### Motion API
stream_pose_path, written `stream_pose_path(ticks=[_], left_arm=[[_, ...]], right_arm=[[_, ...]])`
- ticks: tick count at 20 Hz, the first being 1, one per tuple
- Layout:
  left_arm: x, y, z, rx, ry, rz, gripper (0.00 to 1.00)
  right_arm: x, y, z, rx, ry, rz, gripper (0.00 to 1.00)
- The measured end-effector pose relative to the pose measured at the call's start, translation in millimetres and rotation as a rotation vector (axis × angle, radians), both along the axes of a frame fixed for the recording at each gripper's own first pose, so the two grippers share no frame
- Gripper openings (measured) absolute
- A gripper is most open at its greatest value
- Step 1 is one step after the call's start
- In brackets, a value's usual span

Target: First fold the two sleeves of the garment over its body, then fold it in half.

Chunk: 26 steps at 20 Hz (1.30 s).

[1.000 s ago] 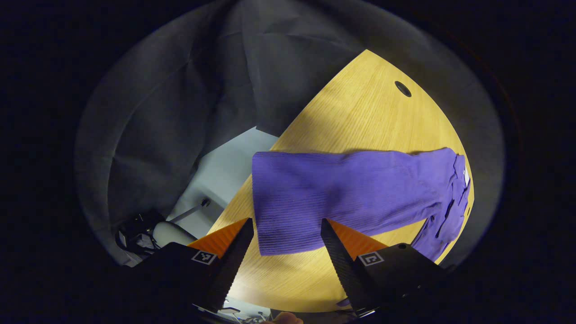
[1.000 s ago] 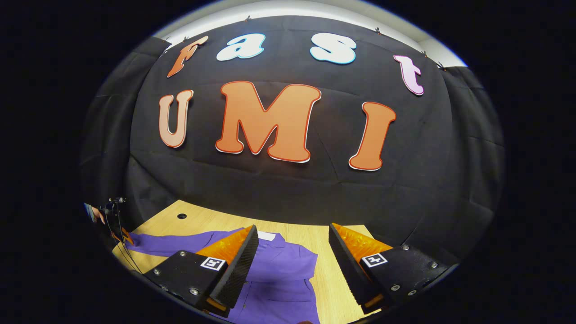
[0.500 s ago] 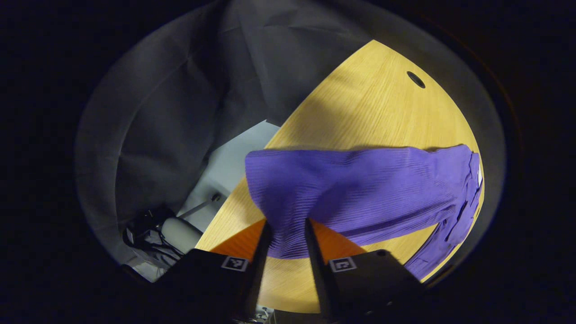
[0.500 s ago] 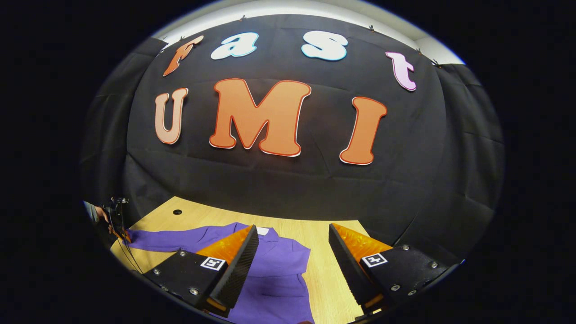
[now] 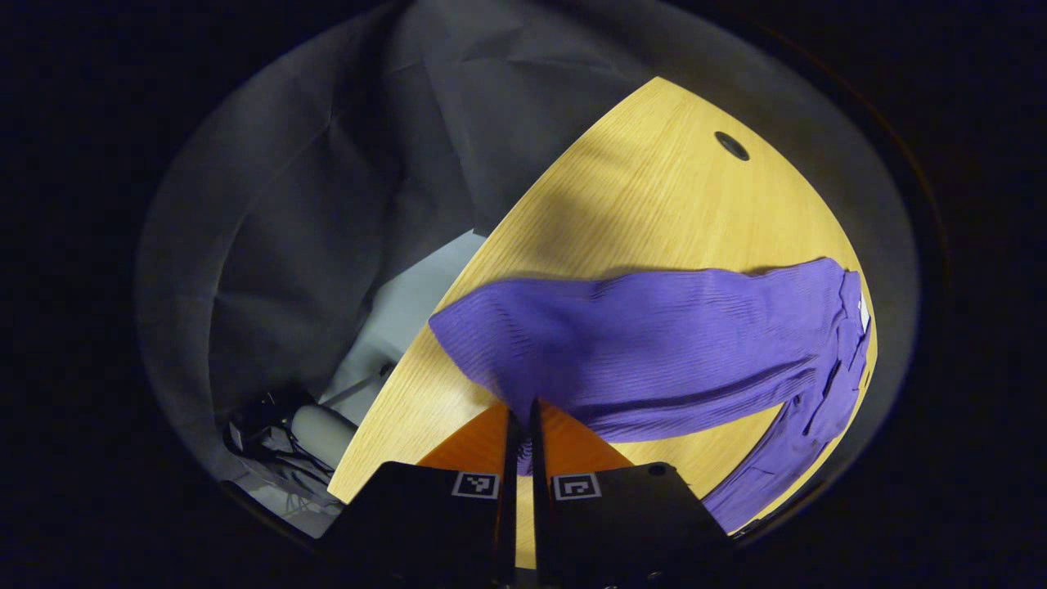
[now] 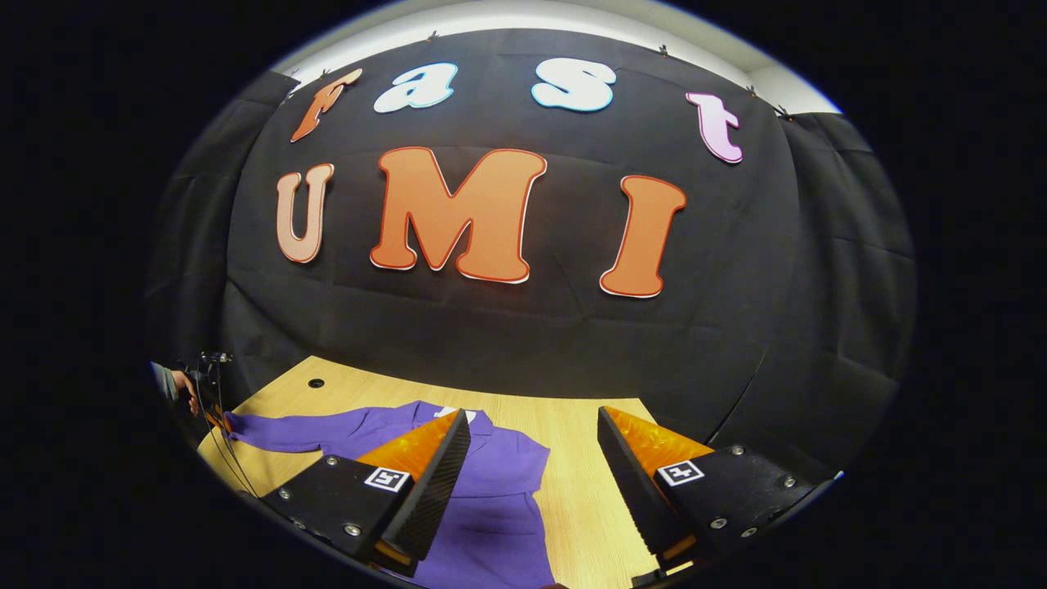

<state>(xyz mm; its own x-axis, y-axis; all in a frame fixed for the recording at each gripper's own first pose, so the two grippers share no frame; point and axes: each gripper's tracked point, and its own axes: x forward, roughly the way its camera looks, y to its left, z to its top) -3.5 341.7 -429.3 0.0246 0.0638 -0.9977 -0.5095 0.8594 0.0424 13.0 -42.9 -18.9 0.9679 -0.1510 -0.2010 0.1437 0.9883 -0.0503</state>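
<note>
A purple ribbed garment (image 5: 654,343) lies on the wooden table (image 5: 654,196), one long sleeve stretched toward me in the left gripper view. My left gripper (image 5: 520,417) is shut on that sleeve's cuff, which puckers up between the fingers. In the right gripper view the garment's body (image 6: 499,483) lies flat with the same sleeve (image 6: 278,429) running to the far left, where the other gripper and a hand (image 6: 192,393) hold its end. My right gripper (image 6: 532,442) hovers open above the body's right side, nothing between its fingers.
A round cable hole (image 5: 731,146) sits in the table beyond the garment. The table's left edge (image 5: 409,360) drops to a grey floor with cables and gear (image 5: 278,425). Bare wood (image 6: 589,491) lies right of the garment. Black cloth walls close the booth.
My left gripper went from open around the cuff to shut on it, and the cuff has bunched and lifted. The right gripper stayed open, drifting slightly.
</note>
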Motion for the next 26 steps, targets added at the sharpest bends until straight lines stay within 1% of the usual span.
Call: stream_pose_path(ticks=[3, 6, 12, 14, 18, 22, 26], left_arm=[[20.9, -26.2, 28.6, -0.014, -0.066, -0.047, 0.10], [46.8, -60.8, 58.7, -0.026, -0.139, -0.113, 0.10], [92.0, -141.7, 103.6, -0.034, -0.203, -0.259, 0.10], [103.2, -172.7, 119.2, -0.053, -0.220, -0.301, 0.10], [130.3, -249.7, 136.9, -0.076, -0.257, -0.415, 0.10], [155.1, -334.8, 152.0, -0.115, -0.299, -0.552, 0.10], [174.0, -415.1, 163.4, -0.121, -0.329, -0.673, 0.10]], right_arm=[[0.0, -4.9, -1.9, 0.017, -0.001, 0.004, 0.94], [0.1, -7.3, -2.7, 0.020, 0.002, 0.023, 0.94], [4.1, -9.3, -1.2, 0.038, -0.016, 0.066, 0.94], [4.8, -12.0, -1.2, 0.045, -0.023, 0.077, 0.94], [4.1, -24.5, -8.1, 0.074, -0.023, 0.087, 0.94], [1.7, -47.6, -15.1, 0.081, -0.019, 0.074, 0.94], [0.4, -70.6, -23.5, 0.106, -0.011, 0.054, 0.94]])
